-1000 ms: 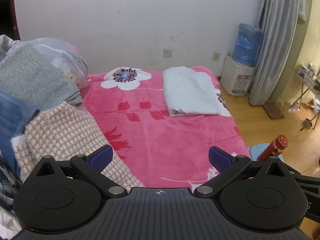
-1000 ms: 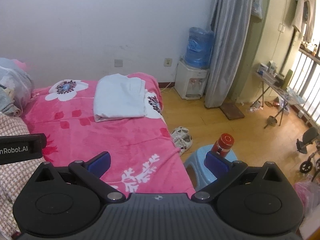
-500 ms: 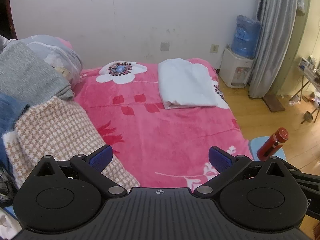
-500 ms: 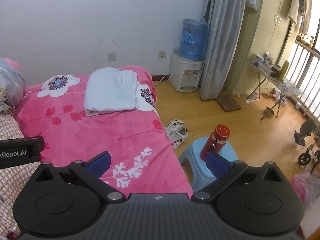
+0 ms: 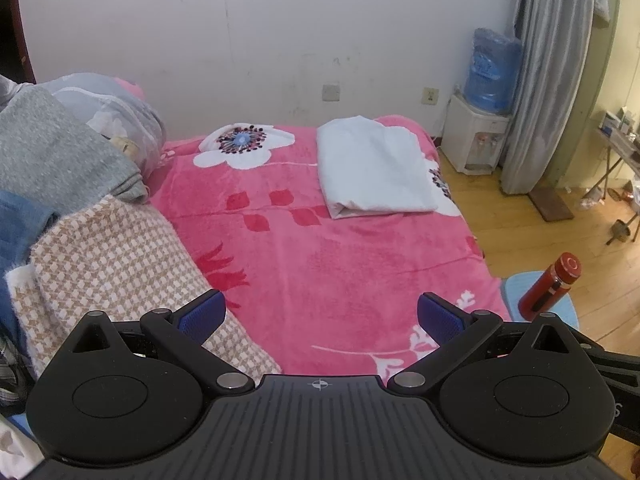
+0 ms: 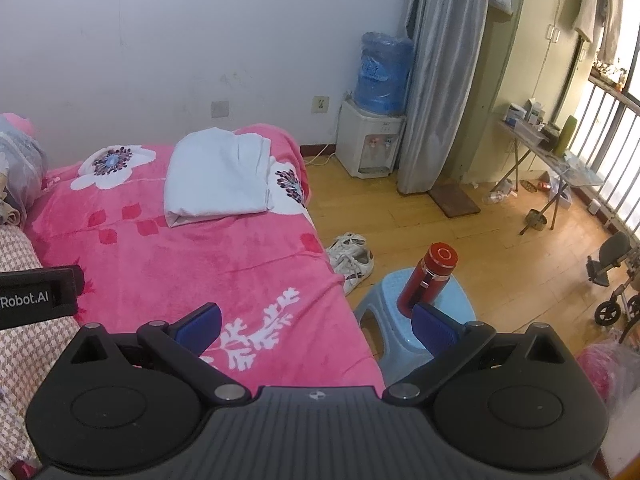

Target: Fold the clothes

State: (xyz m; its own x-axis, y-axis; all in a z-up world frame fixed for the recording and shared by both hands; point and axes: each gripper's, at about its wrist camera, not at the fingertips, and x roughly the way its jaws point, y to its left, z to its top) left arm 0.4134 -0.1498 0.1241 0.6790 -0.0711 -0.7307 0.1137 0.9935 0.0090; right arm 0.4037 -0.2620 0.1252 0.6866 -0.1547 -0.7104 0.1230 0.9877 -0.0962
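Note:
A folded white garment (image 5: pixel 374 168) (image 6: pixel 218 176) lies at the far right corner of the pink flowered bed (image 5: pixel 320 260) (image 6: pixel 180 248). On the bed's left side is a pile of clothes: a tan houndstooth piece (image 5: pixel 108 264) (image 6: pixel 16 256) nearest, grey knit (image 5: pixel 52 156) and blue denim (image 5: pixel 20 220) behind it. My left gripper (image 5: pixel 320 312) hangs open and empty above the bed's near edge, beside the houndstooth piece. My right gripper (image 6: pixel 316 320) is open too, holding nothing, over the bed's near right corner.
A light blue stool (image 6: pixel 420 320) (image 5: pixel 540 304) with a red bottle (image 6: pixel 430 276) (image 5: pixel 550 286) stands on the wooden floor right of the bed. White shoes (image 6: pixel 352 260) lie by the bed's side. A water dispenser (image 6: pixel 372 136) and grey curtain (image 6: pixel 440 76) are at the far wall.
Both grippers have drawn back and up a little, so the bed and white garment sit lower and further left in view. Both stay open.

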